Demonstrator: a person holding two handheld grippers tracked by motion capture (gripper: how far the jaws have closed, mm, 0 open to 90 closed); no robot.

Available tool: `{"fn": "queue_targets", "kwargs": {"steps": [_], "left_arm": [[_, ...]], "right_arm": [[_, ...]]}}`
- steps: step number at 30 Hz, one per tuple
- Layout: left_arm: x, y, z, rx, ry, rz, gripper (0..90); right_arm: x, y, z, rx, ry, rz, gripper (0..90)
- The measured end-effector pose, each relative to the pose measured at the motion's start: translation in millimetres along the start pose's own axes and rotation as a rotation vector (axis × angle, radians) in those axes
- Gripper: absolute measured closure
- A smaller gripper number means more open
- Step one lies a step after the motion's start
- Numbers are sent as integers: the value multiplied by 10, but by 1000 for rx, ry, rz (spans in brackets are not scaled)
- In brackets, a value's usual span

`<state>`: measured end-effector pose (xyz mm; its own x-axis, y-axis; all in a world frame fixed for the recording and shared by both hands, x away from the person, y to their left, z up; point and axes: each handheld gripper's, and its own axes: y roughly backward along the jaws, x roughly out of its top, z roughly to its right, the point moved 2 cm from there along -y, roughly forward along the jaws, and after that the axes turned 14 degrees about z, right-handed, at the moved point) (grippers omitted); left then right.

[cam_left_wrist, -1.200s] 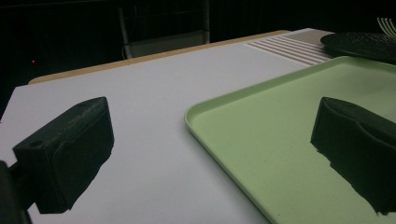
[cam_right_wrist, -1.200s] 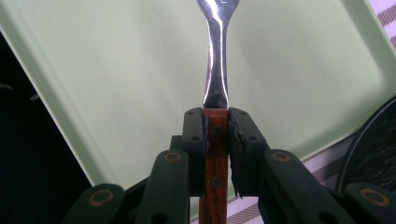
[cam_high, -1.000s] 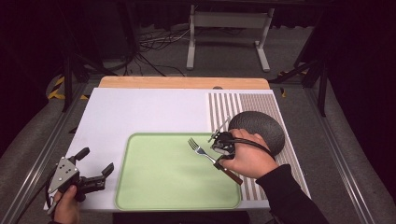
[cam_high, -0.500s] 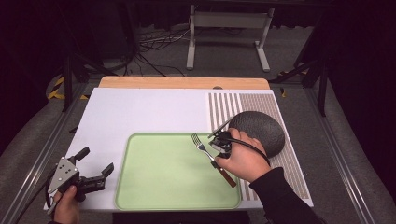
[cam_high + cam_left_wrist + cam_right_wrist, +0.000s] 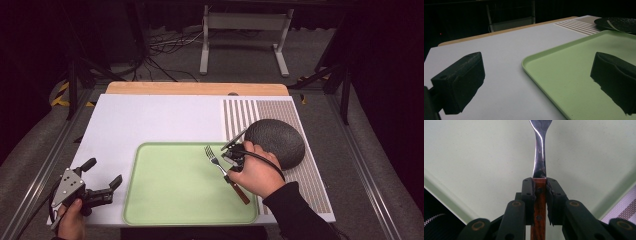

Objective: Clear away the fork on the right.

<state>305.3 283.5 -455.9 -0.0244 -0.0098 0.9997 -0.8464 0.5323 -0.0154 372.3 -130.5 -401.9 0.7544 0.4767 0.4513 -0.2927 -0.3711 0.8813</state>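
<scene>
Evidently the right gripper [image 5: 539,195] is clamping the fork [image 5: 220,166] by the top of its wooden handle, tines reaching out over the green tray [image 5: 170,200], likely for laying it down there. Off to the side, the left gripper [image 5: 102,182] is resting on the bench [image 5: 150,120] with jaws apart and nothing in them, beside the tray.

A pale green plastic tray [image 5: 170,200] is seen on a white surface [image 5: 150,120]. A brown-and-white striped mat [image 5: 280,112] is noted, and a silver fork with a reddish-brown wooden handle [image 5: 539,202].
</scene>
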Motion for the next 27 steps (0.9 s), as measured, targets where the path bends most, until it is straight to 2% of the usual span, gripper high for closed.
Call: {"fn": "queue_targets", "kwargs": {"steps": [11,27], "left_arm": [[3,0,0,-3,0,3,1],[6,3,2,-2,-2,0,1]], "right_arm": [[-32,-148,-20,-14,-17,-36,781],[-62,-234,-3,-35,-51,-79,780]]}}
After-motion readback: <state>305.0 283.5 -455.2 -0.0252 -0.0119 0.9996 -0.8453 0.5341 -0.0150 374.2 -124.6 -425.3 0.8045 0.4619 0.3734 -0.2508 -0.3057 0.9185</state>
